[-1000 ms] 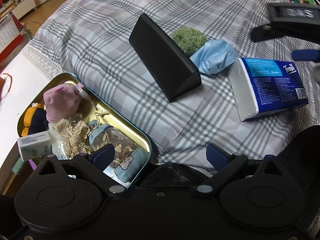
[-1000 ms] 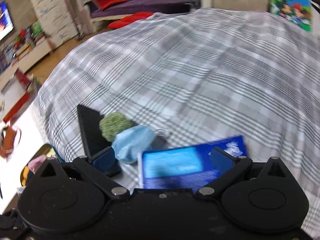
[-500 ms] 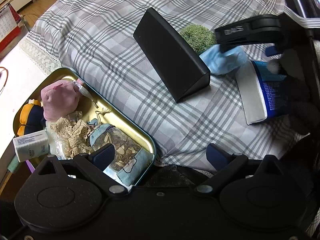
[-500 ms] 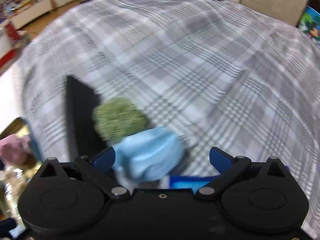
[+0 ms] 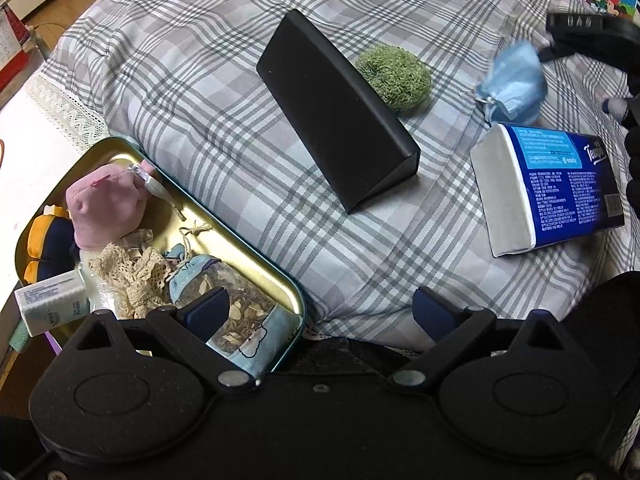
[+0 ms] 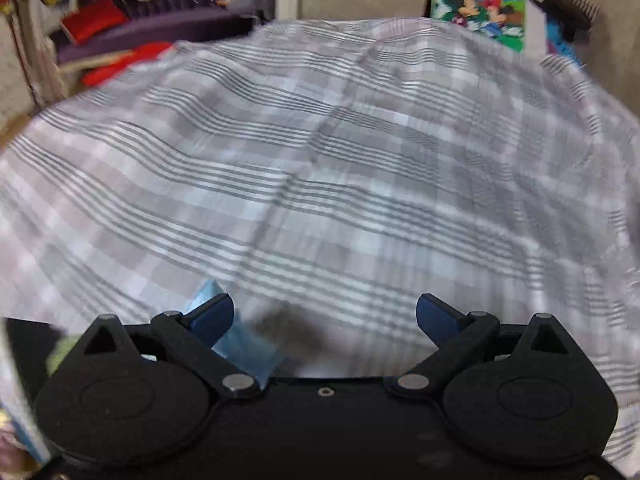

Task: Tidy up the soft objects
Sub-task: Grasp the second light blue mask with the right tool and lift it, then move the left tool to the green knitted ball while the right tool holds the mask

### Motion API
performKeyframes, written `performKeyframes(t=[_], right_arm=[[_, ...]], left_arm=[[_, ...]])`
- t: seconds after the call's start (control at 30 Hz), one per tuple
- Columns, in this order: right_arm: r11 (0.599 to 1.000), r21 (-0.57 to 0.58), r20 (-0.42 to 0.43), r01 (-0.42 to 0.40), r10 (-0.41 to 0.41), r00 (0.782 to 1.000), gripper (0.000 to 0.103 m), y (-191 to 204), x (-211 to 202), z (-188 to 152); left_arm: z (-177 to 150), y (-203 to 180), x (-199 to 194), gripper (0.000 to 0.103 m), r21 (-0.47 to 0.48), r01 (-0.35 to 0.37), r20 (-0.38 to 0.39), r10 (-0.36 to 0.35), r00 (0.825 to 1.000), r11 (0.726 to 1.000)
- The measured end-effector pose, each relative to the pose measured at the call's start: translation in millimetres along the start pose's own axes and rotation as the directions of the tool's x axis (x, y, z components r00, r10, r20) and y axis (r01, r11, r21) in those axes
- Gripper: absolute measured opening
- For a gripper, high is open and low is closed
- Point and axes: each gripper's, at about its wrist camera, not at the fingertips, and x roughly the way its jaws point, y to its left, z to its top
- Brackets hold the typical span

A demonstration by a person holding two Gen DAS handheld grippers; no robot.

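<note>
A light blue cloth pouch [image 5: 514,80], blurred, sits off the plaid bedcover between a green fuzzy ball [image 5: 394,76] and a blue tissue pack [image 5: 560,184]. One black finger [image 5: 580,24] of my right gripper [image 6: 324,312] reaches over it. In the right wrist view the pouch [image 6: 244,344] lies against the inner side of the left finger. The jaws are wide and closing, and the pads do not press on it. My left gripper [image 5: 320,308] hangs open and empty over the near corner of a gold tin tray [image 5: 240,240] that holds several soft items.
A black wedge-shaped box [image 5: 340,112] lies mid-bed, left of the green ball. A white surface with lace trim [image 5: 52,112] borders the bed at the left. A cartoon picture book [image 6: 480,4] stands at the bed's far edge. The right wrist view is motion-blurred.
The right gripper came in over the pouch, then swung right. The blue pouch moved right and up, away from the green ball. The left gripper barely moved.
</note>
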Motion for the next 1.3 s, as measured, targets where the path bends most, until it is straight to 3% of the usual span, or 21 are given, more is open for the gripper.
performKeyframes(t=[0.13, 0.27, 0.4, 0.5, 0.6, 0.77, 0.8, 1.1, 1.2, 1.3], right_arm=[[0.991, 0.002, -0.007, -0.134, 0.134, 0.991, 0.099, 15, -2, -3], [0.977, -0.046, -0.043, -0.209, 0.207, 0.977, 0.099, 39, -3, -12], [0.979, -0.114, -0.097, -0.167, 0.157, 0.983, 0.099, 58, 18, -20], [0.988, -0.098, -0.181, -0.115, 0.096, 0.979, 0.097, 57, 42, -18], [0.996, -0.053, -0.261, -0.07, 0.054, 0.964, 0.08, 46, 63, -15], [0.997, -0.037, -0.278, -0.07, 0.057, 0.959, 0.057, 35, 68, -2], [0.997, -0.035, -0.277, -0.07, 0.058, 0.959, 0.053, 33, 69, 2], [0.998, 0.052, -0.124, -0.041, 0.048, 0.991, 0.054, -5, 76, 13], [0.993, 0.1, -0.082, -0.055, 0.063, 0.995, 0.056, -22, 74, 16], [0.989, 0.117, -0.052, -0.086, 0.093, 0.994, 0.057, -29, 73, 16]], left_arm=[[0, -2, 3, 0.095, 0.003, 0.002, -0.01, -0.002, 1.0, 1.0], [1, -3, 5, 0.095, 0.001, 0.004, -0.017, -0.004, 1.0, 1.0], [5, -4, 3, 0.095, 0.003, 0.002, -0.017, -0.002, 1.0, 1.0], [11, -7, -1, 0.095, 0.014, 0.005, -0.015, -0.004, 1.0, 1.0], [21, -14, -6, 0.095, 0.031, 0.003, -0.006, -0.002, 1.0, 1.0], [49, -28, -12, 0.095, 0.06, 0.016, 0.003, -0.016, 1.0, 0.998], [56, -32, -12, 0.095, 0.065, 0.021, 0.005, -0.021, 1.0, 0.998], [127, -56, 15, 0.095, 0.057, 0.063, -0.018, -0.063, 0.998, 0.996], [145, -62, 38, 0.094, 0.029, 0.045, -0.056, -0.043, 0.998, 0.999], [155, -71, 47, 0.098, 0.042, -0.021, -0.031, 0.023, 0.999, 0.999]])
